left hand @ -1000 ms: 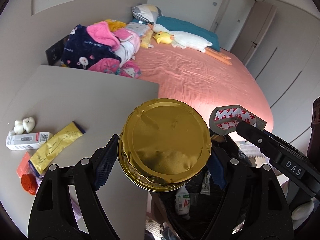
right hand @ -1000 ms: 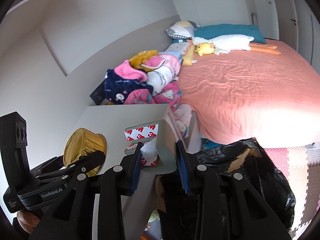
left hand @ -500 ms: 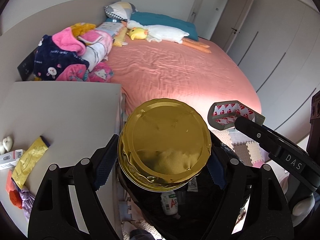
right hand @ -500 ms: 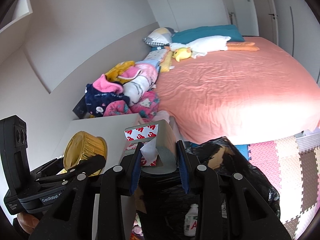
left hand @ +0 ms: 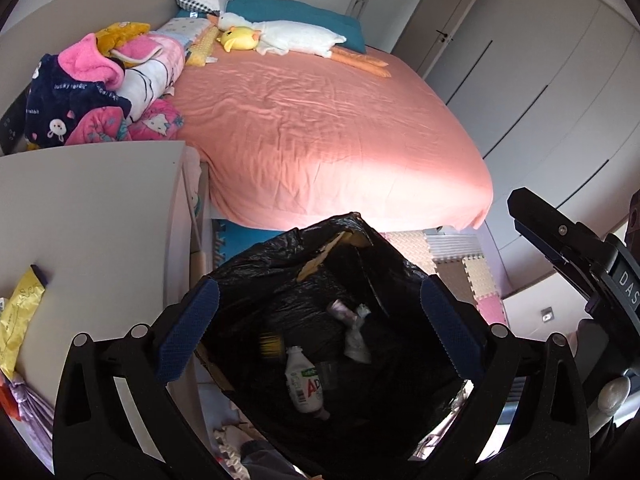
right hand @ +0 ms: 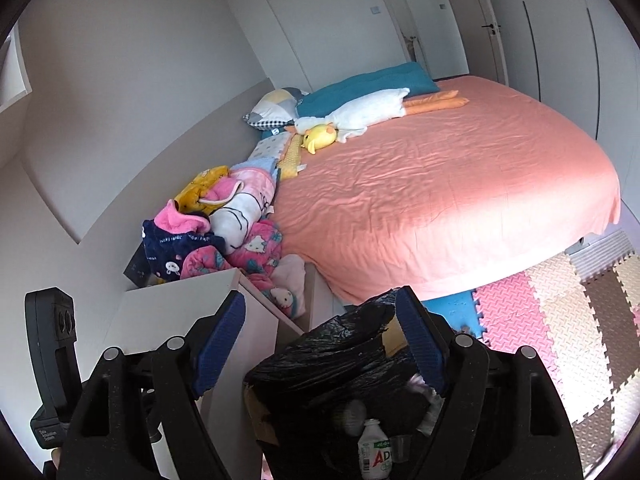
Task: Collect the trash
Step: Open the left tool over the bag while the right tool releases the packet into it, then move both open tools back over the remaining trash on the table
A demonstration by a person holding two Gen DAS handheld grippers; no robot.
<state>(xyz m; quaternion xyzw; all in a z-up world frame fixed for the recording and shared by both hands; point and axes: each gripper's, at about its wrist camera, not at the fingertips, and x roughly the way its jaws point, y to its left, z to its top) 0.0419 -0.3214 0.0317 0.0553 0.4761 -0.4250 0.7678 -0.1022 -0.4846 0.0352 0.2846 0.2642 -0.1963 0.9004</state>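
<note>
A black trash bag [left hand: 360,264] lines a cardboard box on the floor beside the bed. My left gripper [left hand: 318,320] hangs over its mouth, jaws opening wide with nothing between them. Inside the bag lie a blurred gold foil cup [left hand: 273,343], a pale crumpled wrapper [left hand: 354,334] and a white bottle [left hand: 305,385]. My right gripper [right hand: 322,338] is over the same trash bag [right hand: 320,354], its jaws also opening and empty. A blurred pale scrap [right hand: 418,383] shows by its right pad, and the white bottle [right hand: 372,454] lies below. One of the right gripper's fingers [left hand: 556,240] juts in at the right of the left wrist view.
A white bedside table [left hand: 88,220] stands left of the bag, with a yellow packet [left hand: 20,320] at its edge. Behind is a bed with a pink sheet [left hand: 320,128] and a pile of clothes [left hand: 88,92]. Coloured foam mats [right hand: 560,320] cover the floor on the right.
Both grippers swung from the table to above the bag and opened. The gold foil cup has left the left jaws, and the red-and-white packet has left the right jaws.
</note>
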